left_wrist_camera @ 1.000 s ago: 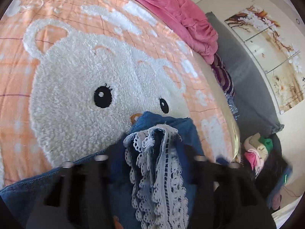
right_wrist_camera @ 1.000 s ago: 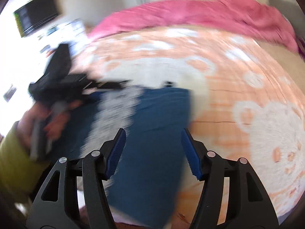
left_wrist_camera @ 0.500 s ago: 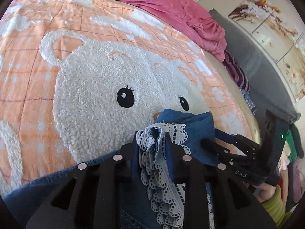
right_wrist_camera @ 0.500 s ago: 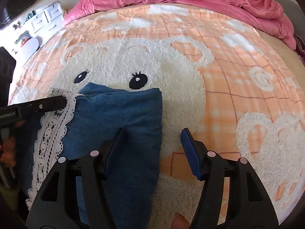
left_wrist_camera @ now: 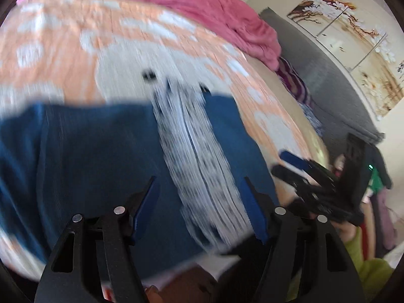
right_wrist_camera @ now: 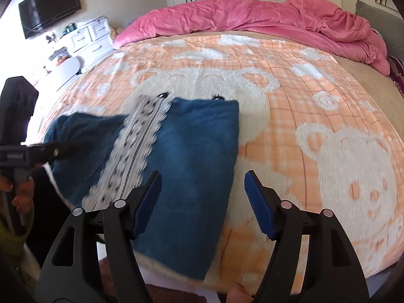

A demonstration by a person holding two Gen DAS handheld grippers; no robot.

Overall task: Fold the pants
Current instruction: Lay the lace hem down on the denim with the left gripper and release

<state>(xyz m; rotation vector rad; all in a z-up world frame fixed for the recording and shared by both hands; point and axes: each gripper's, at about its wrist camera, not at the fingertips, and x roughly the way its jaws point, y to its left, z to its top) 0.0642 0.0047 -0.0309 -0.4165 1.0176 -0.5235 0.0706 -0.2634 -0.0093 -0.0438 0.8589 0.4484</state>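
The blue denim pants (right_wrist_camera: pixel 192 156) lie folded lengthwise on the orange bear blanket (right_wrist_camera: pixel 315 116), with a white lace strip (right_wrist_camera: pixel 136 149) running down them. In the blurred left wrist view the pants (left_wrist_camera: pixel 88 156) and lace (left_wrist_camera: pixel 197 166) fill the foreground. My left gripper (left_wrist_camera: pixel 202 209) is open and empty above the pants; it also shows in the right wrist view (right_wrist_camera: pixel 54 150) at the left edge. My right gripper (right_wrist_camera: pixel 203 199) is open and empty over the pants' near right edge; it also shows in the left wrist view (left_wrist_camera: pixel 303 169).
A crumpled pink duvet (right_wrist_camera: pixel 252 17) lies along the far side of the bed. A grey headboard (left_wrist_camera: pixel 328 106) and a clothes pile are at the right. A white dresser (right_wrist_camera: pixel 88 38) and wall TV (right_wrist_camera: pixel 50 7) stand at the far left.
My left gripper has opened and let go of the lace-edged hem, then pulled back. The pants now lie flat on the blanket. My right gripper has backed off slightly, still open.
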